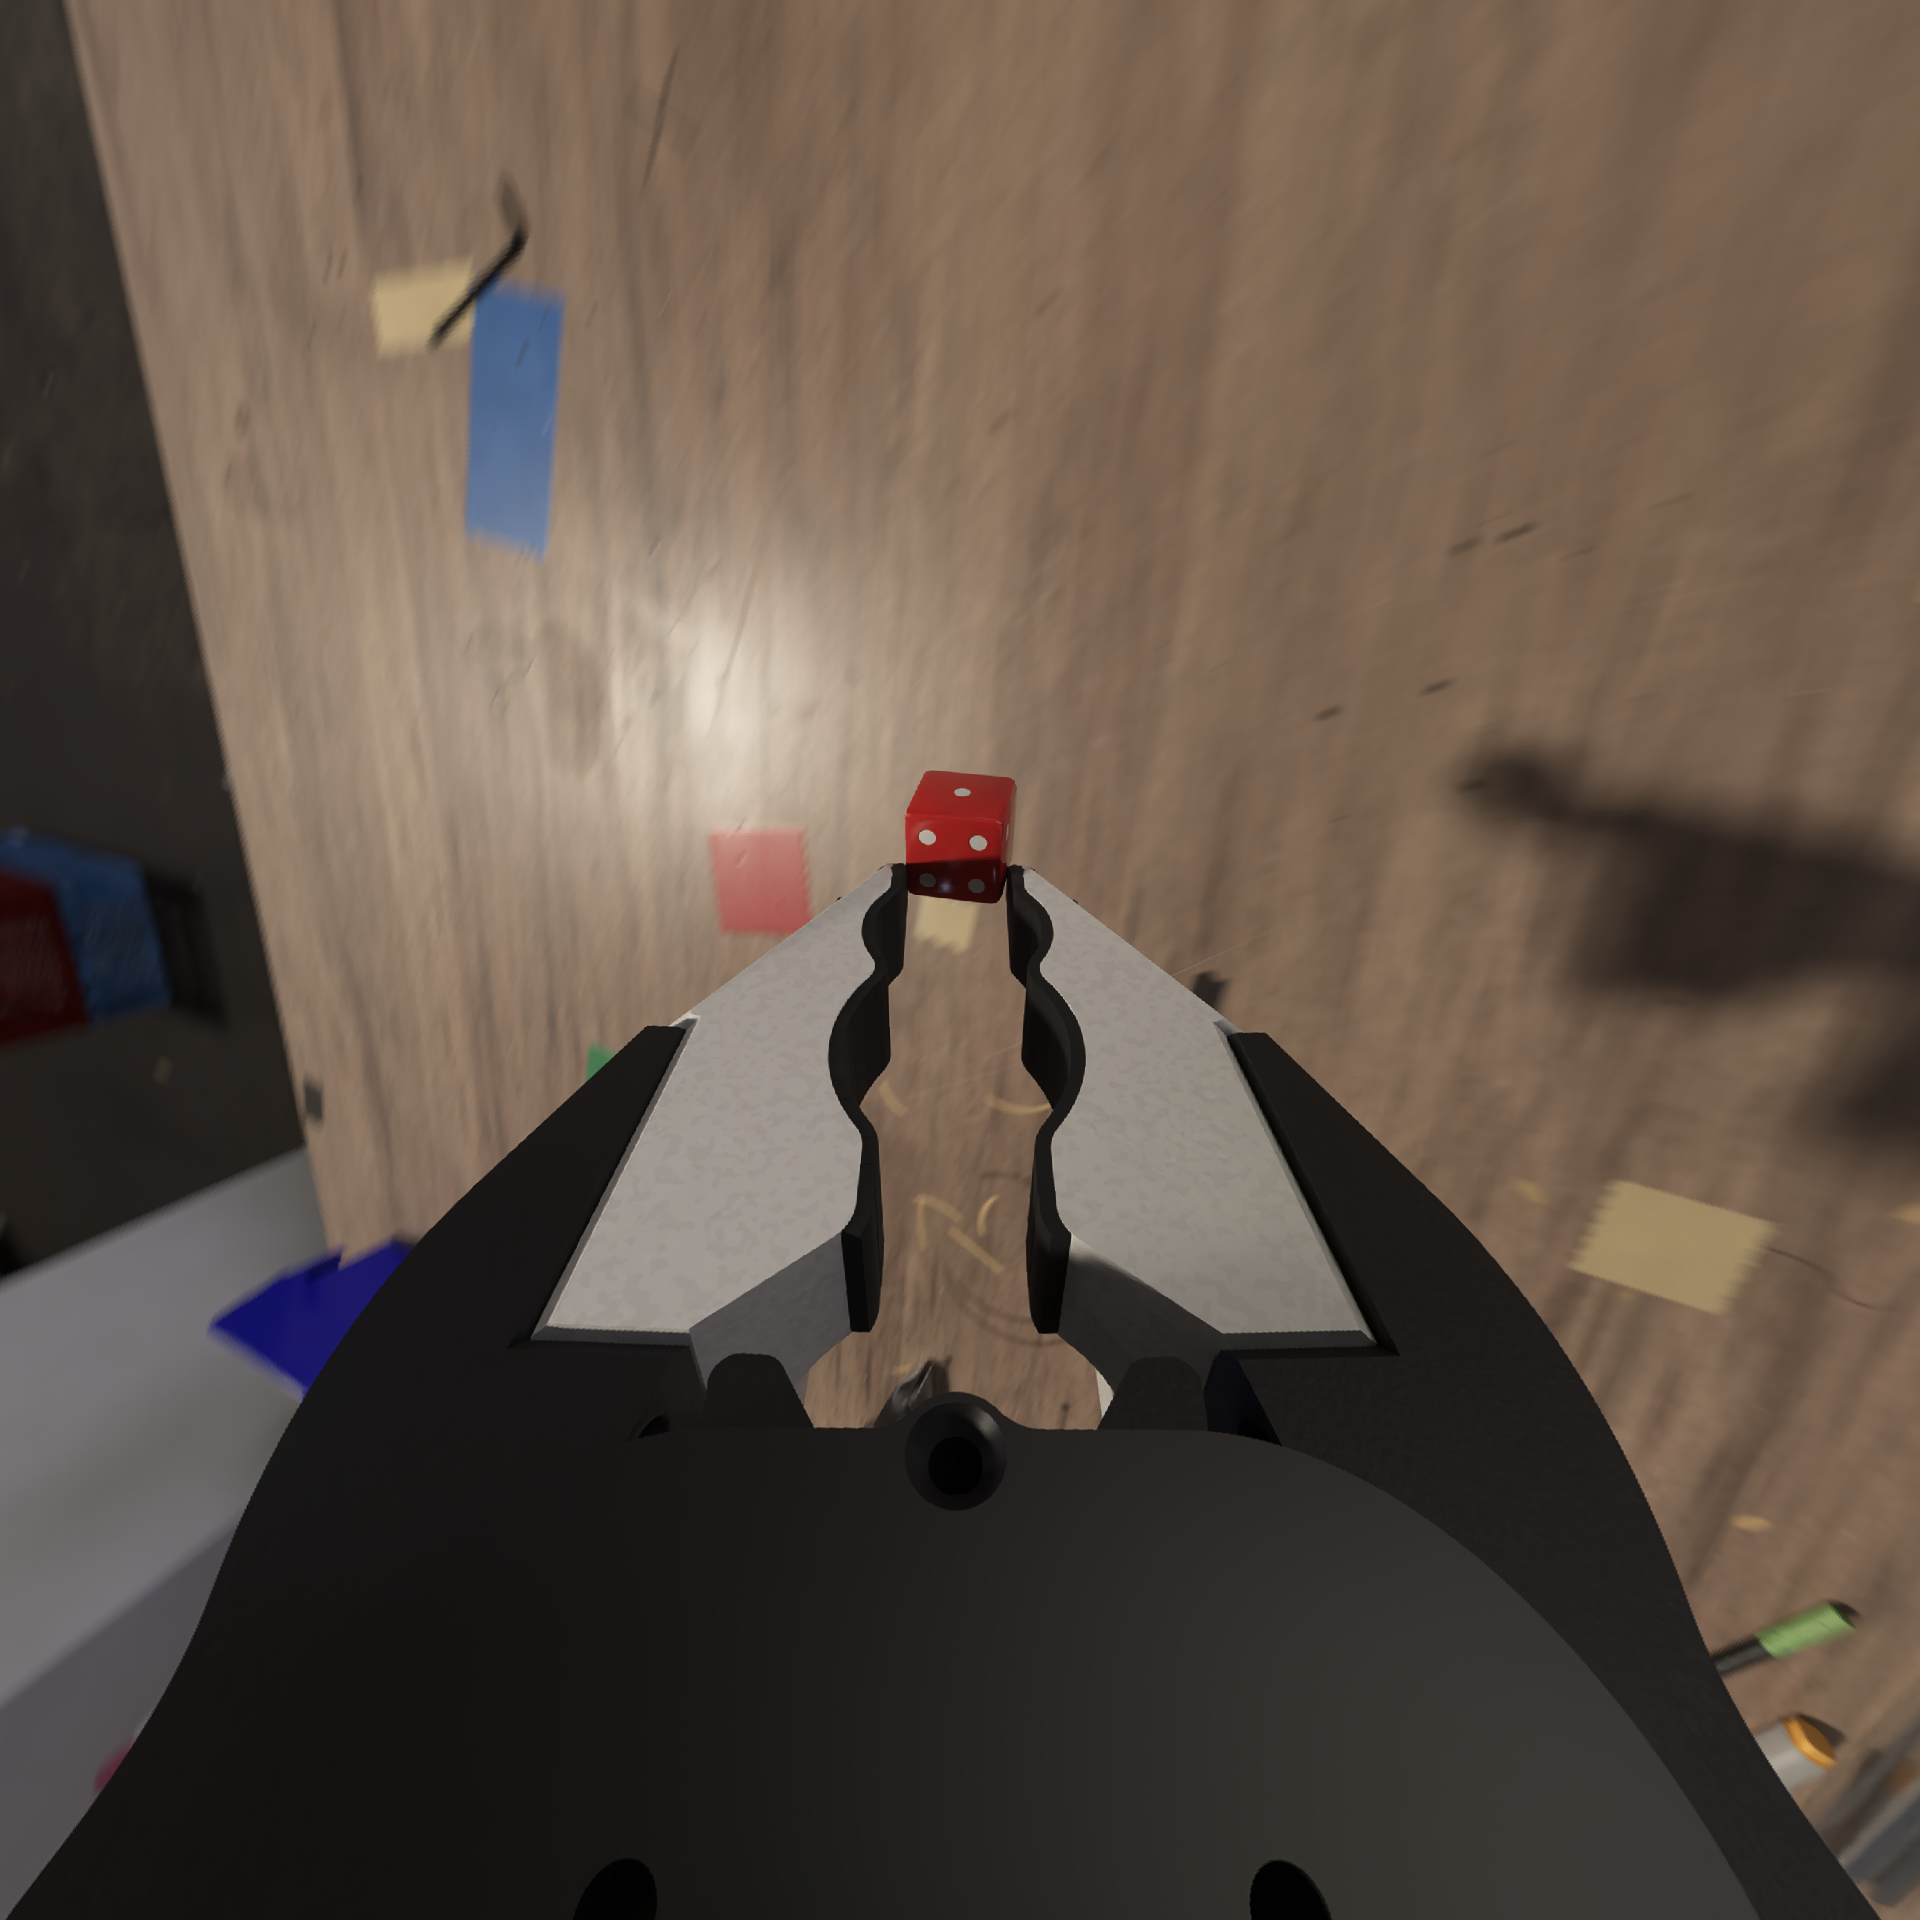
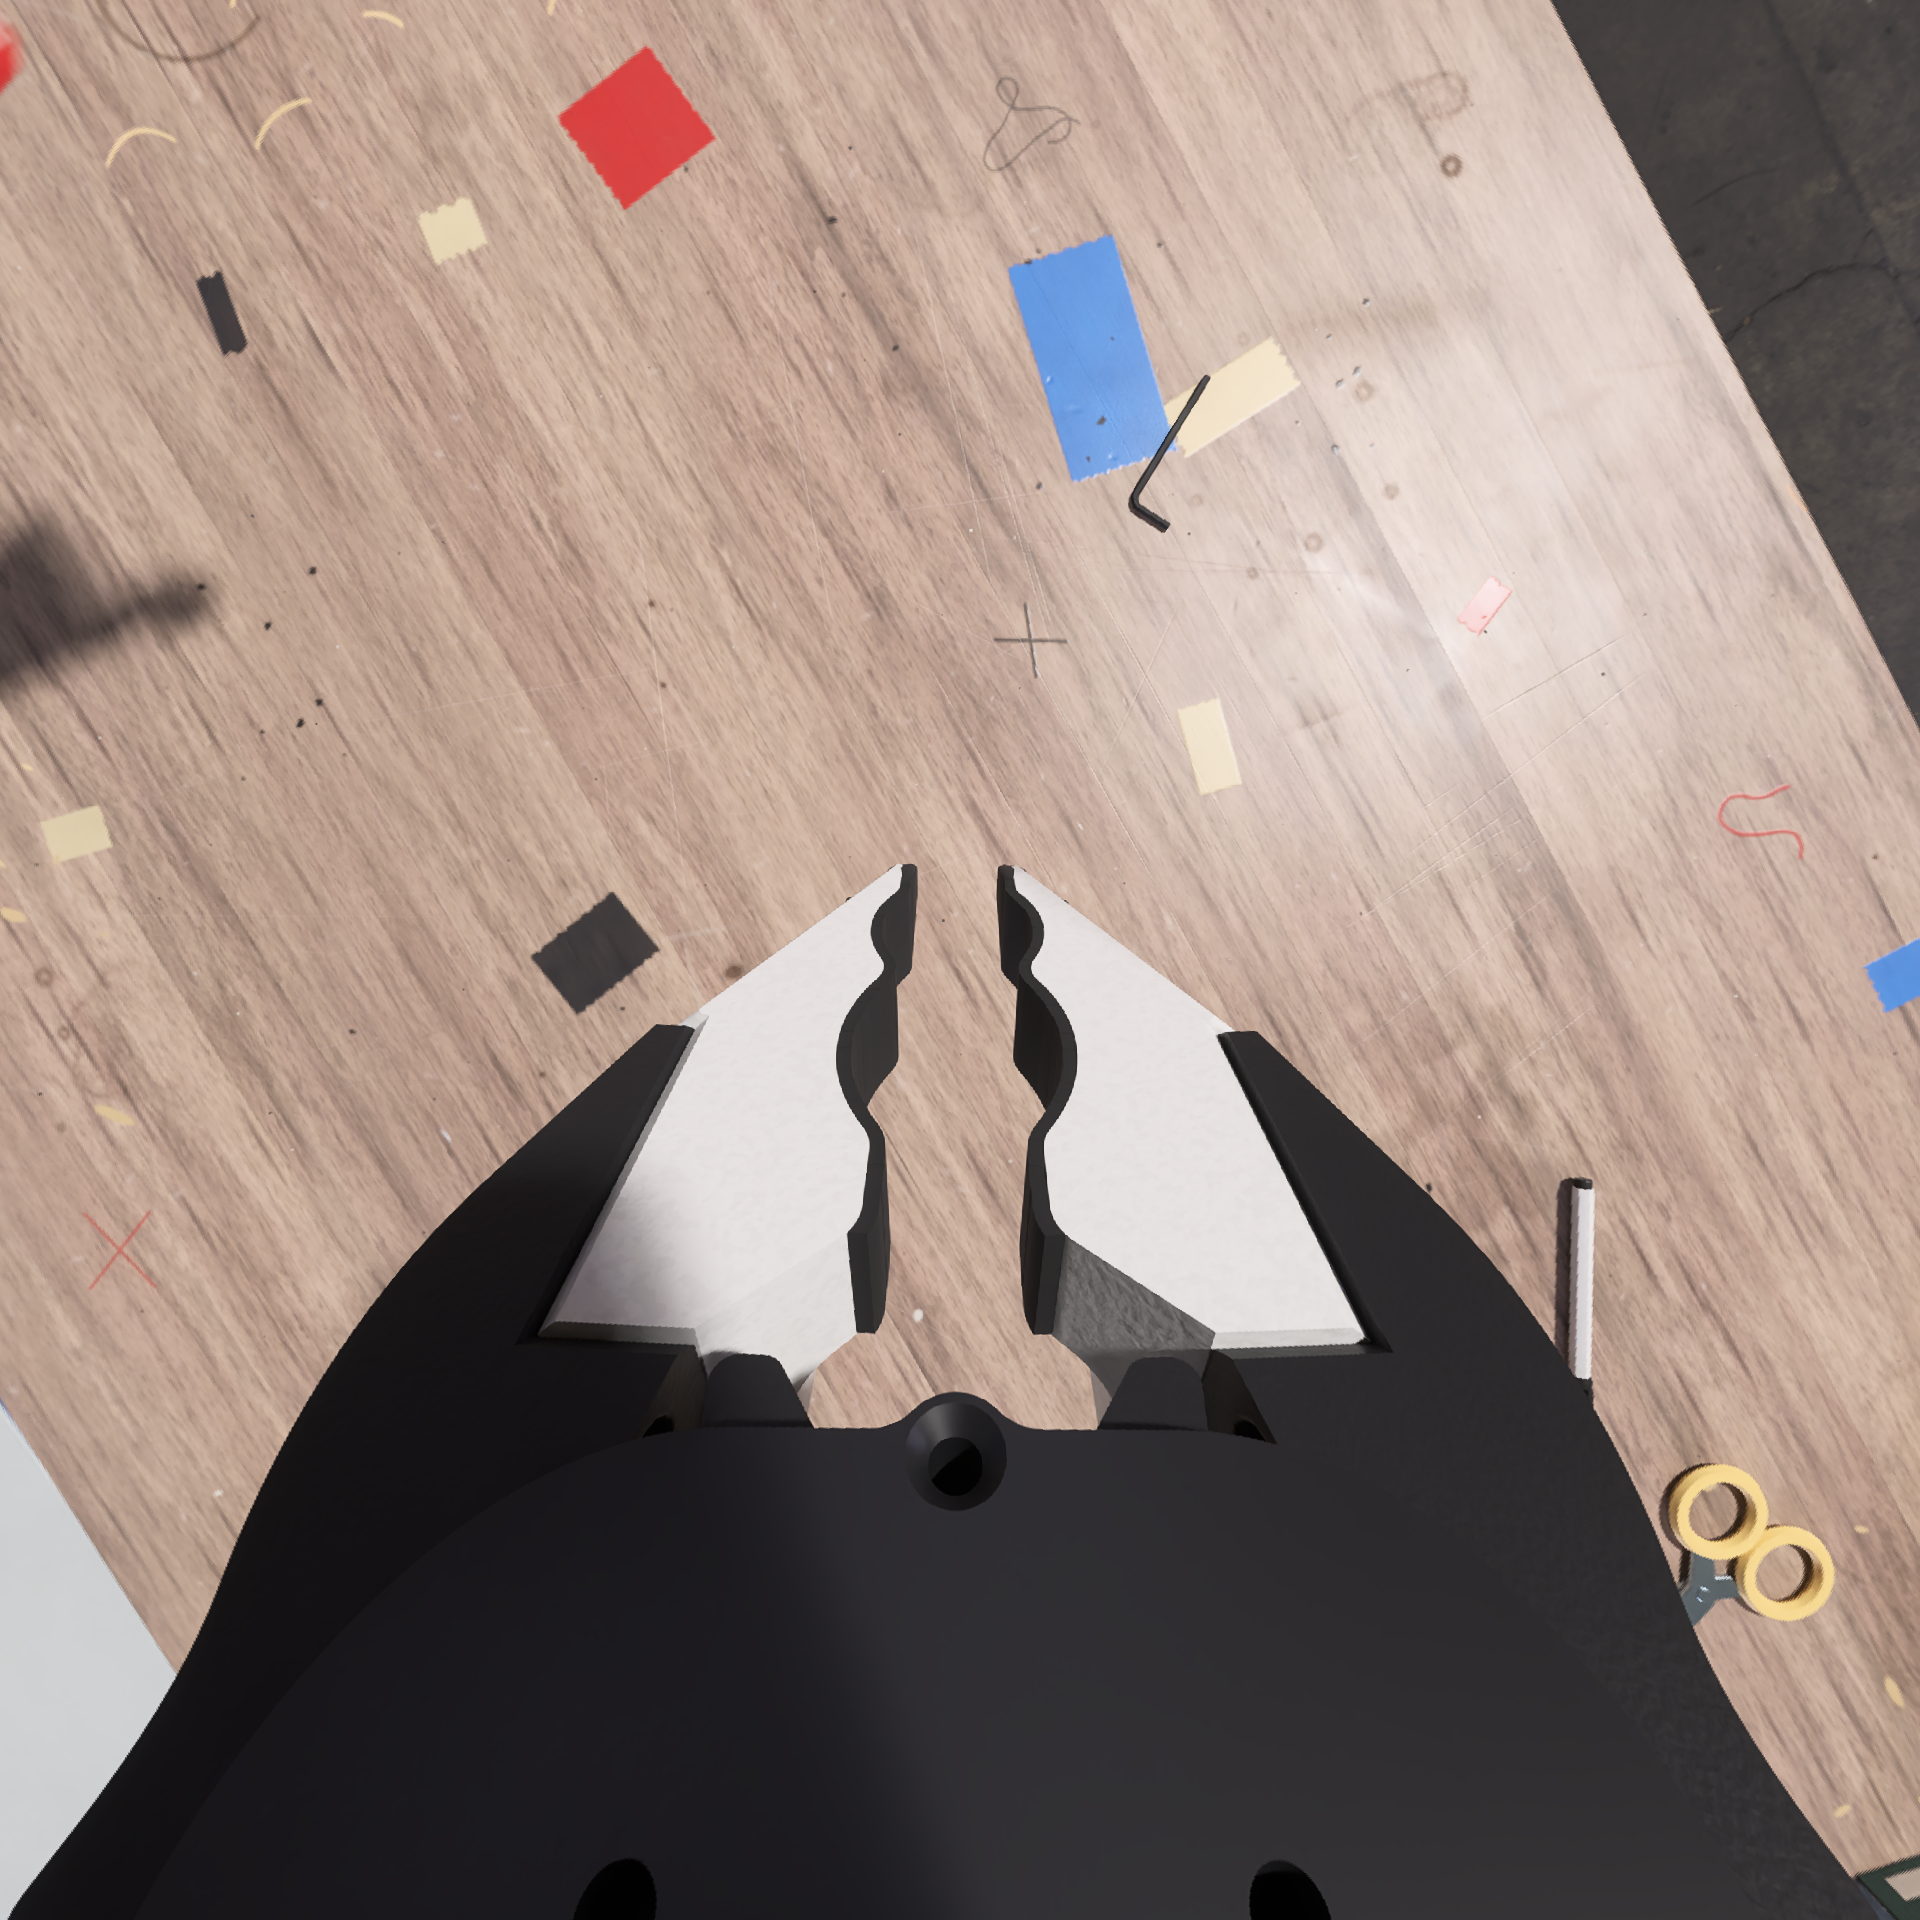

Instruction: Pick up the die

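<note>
Left claw (image 1: 956, 883) pinched the red die (image 1: 959, 831) at its very fingertips, die protruding ahead. Right claw (image 2: 956, 883) hung empty, slightly parted, over the table (image 2: 727, 623).

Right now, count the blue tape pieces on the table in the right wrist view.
2. A large blue strip lies beside the hex key; a small blue piece sits at the right edge. The gripper may hide others.
</note>
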Robot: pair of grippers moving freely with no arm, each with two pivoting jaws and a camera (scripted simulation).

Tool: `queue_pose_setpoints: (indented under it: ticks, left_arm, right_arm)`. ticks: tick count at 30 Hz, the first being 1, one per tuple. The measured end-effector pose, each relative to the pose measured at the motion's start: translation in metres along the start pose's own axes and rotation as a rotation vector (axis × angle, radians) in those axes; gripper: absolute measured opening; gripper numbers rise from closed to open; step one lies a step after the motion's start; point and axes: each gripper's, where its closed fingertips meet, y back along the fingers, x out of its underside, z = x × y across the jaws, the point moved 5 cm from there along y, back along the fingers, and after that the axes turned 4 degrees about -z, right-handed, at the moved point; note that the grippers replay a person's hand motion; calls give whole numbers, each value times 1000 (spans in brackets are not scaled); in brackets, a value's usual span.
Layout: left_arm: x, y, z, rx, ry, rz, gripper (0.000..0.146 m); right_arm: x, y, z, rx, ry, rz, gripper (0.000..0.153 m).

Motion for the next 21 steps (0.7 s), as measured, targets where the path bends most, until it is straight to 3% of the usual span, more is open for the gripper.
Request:
queue_pose_setpoints:
  ticks: [3,7,13,21]
  left_arm:
    - [-35,20,-35,128,-76,-116,19]
    - [-78,19,-75,284,-173,-198,19]
    - [-140,-17,-102,442,-209,-243,19]
    - [-205,-70,-98,561,-139,-206,19]
  right_arm:
    - [0,0,0,0,2,1,15]
    - [0,0,0,0,2,5,15]
    - [0,0,0,1,2,-1,15]
    - [1,0,1,5,4,-10,15]
